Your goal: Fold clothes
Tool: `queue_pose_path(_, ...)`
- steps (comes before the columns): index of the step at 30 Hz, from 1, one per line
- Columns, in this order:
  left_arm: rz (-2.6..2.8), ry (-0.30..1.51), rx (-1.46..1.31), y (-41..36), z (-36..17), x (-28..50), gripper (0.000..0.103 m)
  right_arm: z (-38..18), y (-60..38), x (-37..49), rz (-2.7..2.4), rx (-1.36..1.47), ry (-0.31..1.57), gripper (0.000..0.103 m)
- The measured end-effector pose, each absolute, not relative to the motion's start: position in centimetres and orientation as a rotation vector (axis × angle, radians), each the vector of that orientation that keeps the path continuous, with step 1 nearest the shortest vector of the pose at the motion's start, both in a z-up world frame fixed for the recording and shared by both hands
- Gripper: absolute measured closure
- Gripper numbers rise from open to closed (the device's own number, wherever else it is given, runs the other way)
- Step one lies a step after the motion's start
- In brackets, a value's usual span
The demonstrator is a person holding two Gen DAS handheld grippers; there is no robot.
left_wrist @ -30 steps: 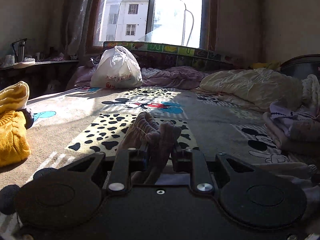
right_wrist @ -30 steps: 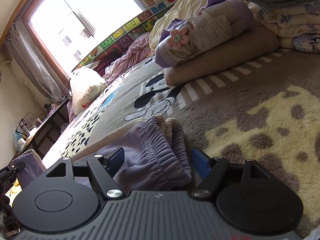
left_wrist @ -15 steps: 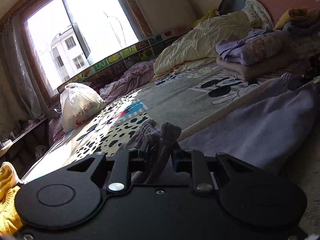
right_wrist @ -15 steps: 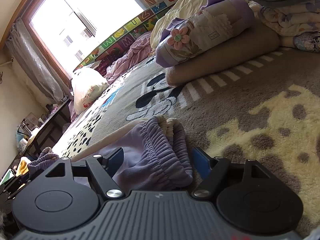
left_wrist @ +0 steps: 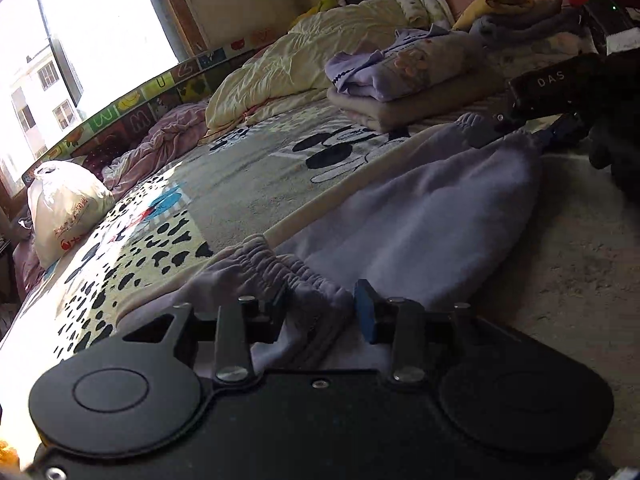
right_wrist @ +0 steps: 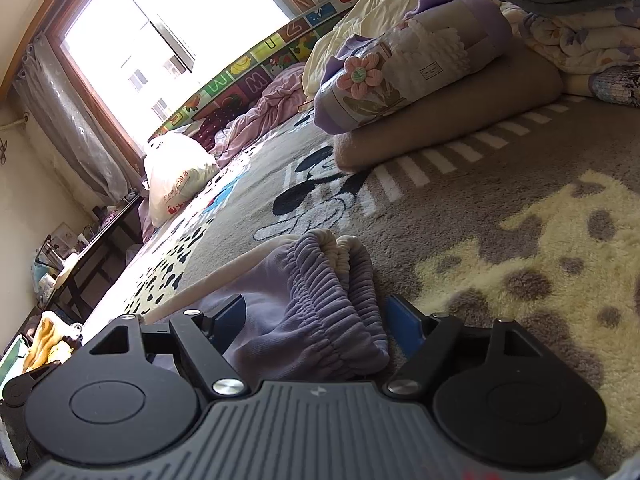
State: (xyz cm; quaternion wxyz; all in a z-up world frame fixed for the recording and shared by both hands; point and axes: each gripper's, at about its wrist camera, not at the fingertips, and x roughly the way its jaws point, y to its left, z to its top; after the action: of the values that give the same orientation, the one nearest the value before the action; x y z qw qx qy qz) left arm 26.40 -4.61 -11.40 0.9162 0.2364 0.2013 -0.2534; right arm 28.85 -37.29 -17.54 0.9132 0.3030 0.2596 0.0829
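Grey plush bed blanket with cartoon-mouse and black-spotted cream print [left_wrist: 256, 168]: covers the whole bed, sunlit toward the window end. Crumpled pale-yellow quilt [left_wrist: 288, 76]: heaped at the far side of the bed. Lilac fleece trousers with gathered elastic cuffs and a cream side stripe [left_wrist: 420, 216]: laid flat across the blanket, stretched between the two grippers. Stack of folded garments, a lilac flower-trimmed top on a beige folded piece [right_wrist: 420, 92]: resting on the blanket beyond the trousers, well apart from them. White plastic bag with red print [left_wrist: 64, 208]: standing on the bed near the window. Left gripper [left_wrist: 320, 308]: black with blue pads, low over the blanket; one gathered cuff end [left_wrist: 276, 268] lies between its fingers, the jaws have just been opening and the pads stand clear of the cloth, grip released. Right gripper [right_wrist: 316, 316]: jaws spread wide, the other bunched cuff end [right_wrist: 332, 280] lying between them on the blanket, pads apart from the fabric on both sides, nothing grasped.
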Motion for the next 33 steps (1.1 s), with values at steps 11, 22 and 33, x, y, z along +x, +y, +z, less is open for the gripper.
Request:
queue_pose_path(11, -0.319, 0.455, 0.102, -1.9, -10.0, 30.4, 0.069, -17.6, -37.7, 28.7, 0.172, 0.623, 0.536, 0.025)
queue_pose_path(22, -0.351, 0.568, 0.090, -2.6, -11.0, 32.2, 0.071, -17.5, -37.4, 28.3, 0.169, 0.640, 0.521, 0.026)
queue_pose_path(33, -0.364, 0.446, -0.073, 2.3, -7.8, 29.5, 0.070, -16.9, -38.2, 23.2, -0.023, 0.927, 0.530, 0.027)
